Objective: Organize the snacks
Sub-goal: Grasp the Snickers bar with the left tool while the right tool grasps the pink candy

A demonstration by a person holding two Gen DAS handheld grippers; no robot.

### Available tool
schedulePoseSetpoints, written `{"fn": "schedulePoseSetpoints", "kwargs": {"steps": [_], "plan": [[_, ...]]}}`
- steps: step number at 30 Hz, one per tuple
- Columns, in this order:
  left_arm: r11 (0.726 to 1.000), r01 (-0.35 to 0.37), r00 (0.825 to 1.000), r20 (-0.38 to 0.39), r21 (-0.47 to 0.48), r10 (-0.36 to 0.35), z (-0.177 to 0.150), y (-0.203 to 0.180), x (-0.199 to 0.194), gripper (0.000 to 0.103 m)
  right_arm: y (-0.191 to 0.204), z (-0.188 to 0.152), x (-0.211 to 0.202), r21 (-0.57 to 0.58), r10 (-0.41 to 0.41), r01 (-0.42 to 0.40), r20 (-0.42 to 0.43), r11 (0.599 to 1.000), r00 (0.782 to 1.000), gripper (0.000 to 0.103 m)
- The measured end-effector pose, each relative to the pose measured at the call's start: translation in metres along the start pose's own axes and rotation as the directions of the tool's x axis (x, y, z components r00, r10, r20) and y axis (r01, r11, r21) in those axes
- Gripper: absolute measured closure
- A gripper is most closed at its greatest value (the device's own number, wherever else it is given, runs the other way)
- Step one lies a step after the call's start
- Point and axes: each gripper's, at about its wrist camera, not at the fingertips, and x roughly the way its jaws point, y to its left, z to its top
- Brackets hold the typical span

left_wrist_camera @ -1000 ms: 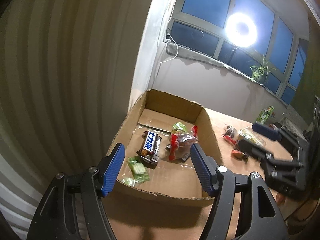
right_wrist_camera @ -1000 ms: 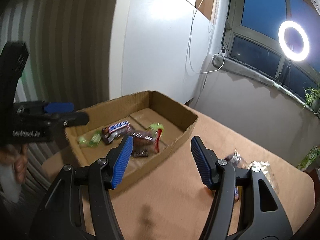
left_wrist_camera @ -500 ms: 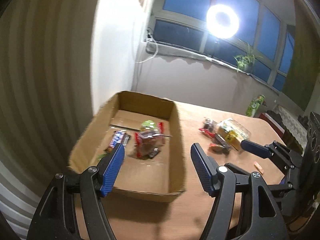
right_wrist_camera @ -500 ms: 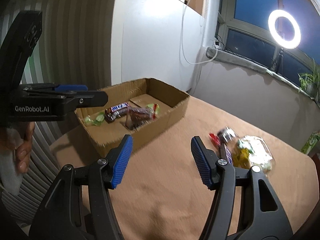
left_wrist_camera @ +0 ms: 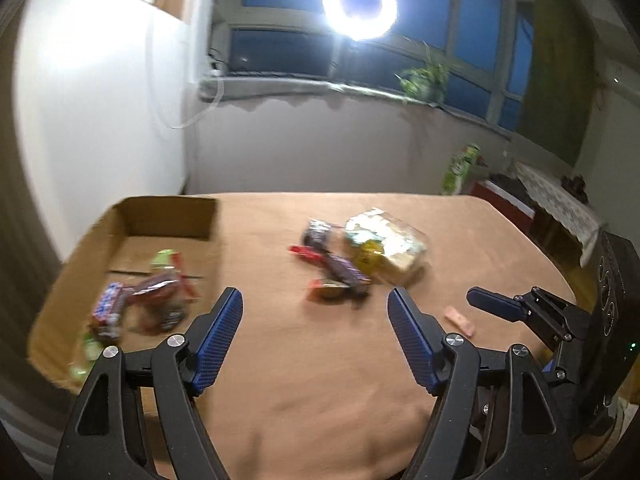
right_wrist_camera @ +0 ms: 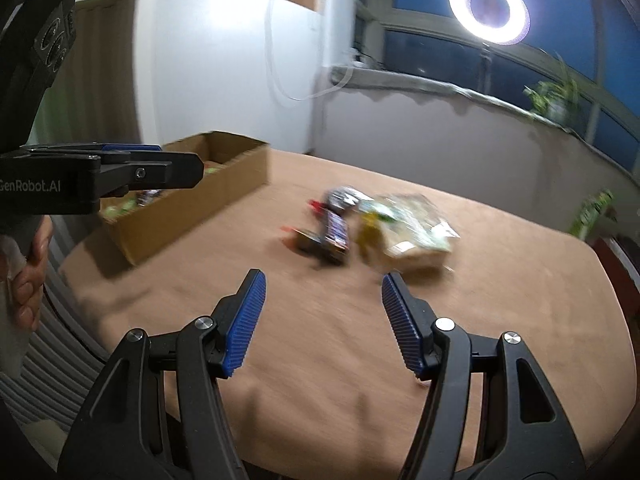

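While both views blur with motion, the layout on the brown table [left_wrist_camera: 320, 360] reads clearly enough. The left gripper [left_wrist_camera: 314, 308] hangs over bare tabletop with its jaws spread and nothing between them — they have just been opening wider. The right gripper [right_wrist_camera: 322, 292] likewise stands released, its blue pads apart and empty, above the near part of the table.

A shallow cardboard box [left_wrist_camera: 168, 216] sits at the left end of the table, near the white wall. Inside it lie several wrapped snacks: a dark red packet [left_wrist_camera: 160, 292], a blue-and-white bar [left_wrist_camera: 110, 304] and a green wrapper [left_wrist_camera: 86, 350] toward the near wall of the box.

Out on the table, well apart from the box, a loose cluster of snacks waits ahead of both grippers. It holds a clear bag with pale and yellow contents [left_wrist_camera: 384, 244], a dark bar [right_wrist_camera: 336, 230] just beside that bag, a small red piece [left_wrist_camera: 306, 252] and a round dark item with an orange edge [left_wrist_camera: 330, 288]. A small pink piece [left_wrist_camera: 460, 320] lies alone — off to the right of the cluster.

A ring light [right_wrist_camera: 488, 8] glows at the dark window, and a person's hand [right_wrist_camera: 30, 276] grips the left gripper's handle.
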Motion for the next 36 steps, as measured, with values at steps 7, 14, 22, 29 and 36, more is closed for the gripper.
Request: {"fn": "schedulePoseSetpoints", "kwargs": {"steps": [7, 14, 22, 29, 36], "plan": [[0.993, 0.114, 0.989, -0.098, -0.013, -0.115, -0.005, -0.042, 0.04, 0.028, -0.053, -0.03, -0.003, 0.08, -0.048, 0.053, -0.063, 0.995, 0.997, 0.04], [0.99, 0.13, 0.965, -0.223, -0.061, -0.14, -0.024, -0.055, 0.09, 0.028, -0.069, -0.049, 0.012, 0.113, -0.019, 0.032, -0.118, 0.993, 0.993, 0.04], [0.986, 0.103, 0.957, -0.256, -0.133, -0.134, -0.023, -0.042, 0.117, 0.033, -0.066, -0.056, 0.03, 0.105, 0.009, 0.006, -0.141, 0.994, 0.99, 0.04], [0.983, 0.108, 0.96, -0.241, -0.147, -0.141, -0.01, -0.036, 0.135, 0.035, -0.07, -0.051, 0.039, 0.098, 0.007, 0.006, -0.138, 0.995, 0.99, 0.046], [0.979, 0.122, 0.957, -0.24, -0.163, -0.16, 0.0, -0.027, 0.152, 0.041, -0.07, -0.049, 0.045, 0.089, 0.004, 0.008, -0.133, 0.996, 0.991, 0.049]]}}
